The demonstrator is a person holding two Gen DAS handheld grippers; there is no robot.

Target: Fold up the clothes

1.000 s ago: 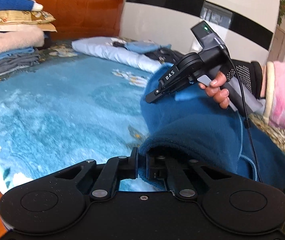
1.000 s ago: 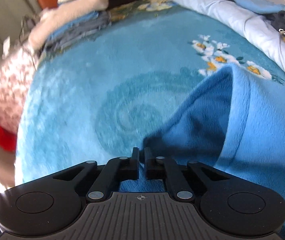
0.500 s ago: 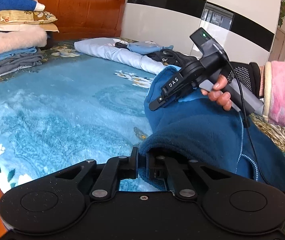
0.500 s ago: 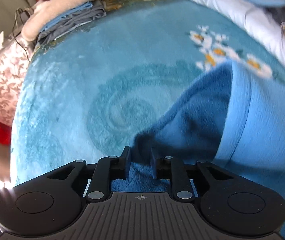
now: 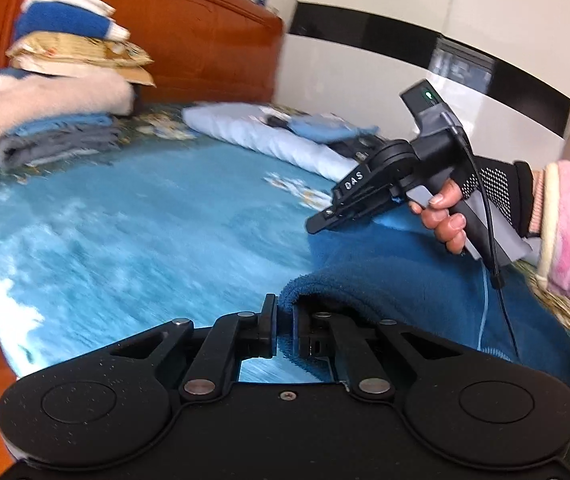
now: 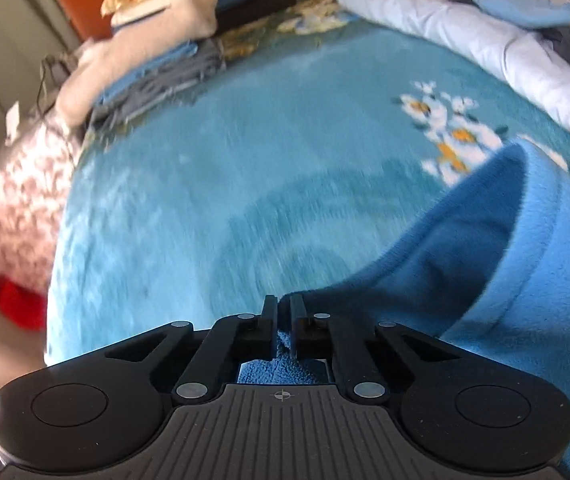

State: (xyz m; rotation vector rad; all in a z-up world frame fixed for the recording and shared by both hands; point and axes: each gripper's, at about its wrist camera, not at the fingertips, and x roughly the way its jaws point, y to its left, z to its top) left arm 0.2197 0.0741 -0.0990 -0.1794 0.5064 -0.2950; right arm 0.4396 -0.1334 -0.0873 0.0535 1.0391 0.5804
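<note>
A blue fleece garment (image 5: 397, 280) lies over the right part of the bed's turquoise floral blanket (image 5: 145, 216). My left gripper (image 5: 283, 326) is shut on the garment's thick rolled edge. My right gripper (image 6: 283, 326) is shut on another edge of the same garment (image 6: 525, 280), whose lighter hem band curves away to the right. In the left wrist view the right gripper (image 5: 317, 226) shows from the side, held by a hand in a pink sleeve, above the garment's far part.
A stack of folded blankets and clothes (image 5: 57, 96) stands at the back left by the orange headboard (image 5: 189, 40). A pale blue quilt (image 5: 269, 140) with loose clothes lies along the far side. A floral pillow (image 6: 9, 200) is at the bed's left edge.
Both grippers have moved with the garment still pinched; the views are motion-blurred. The right gripper's jaws closed tighter on the fleece edge than half a second ago.
</note>
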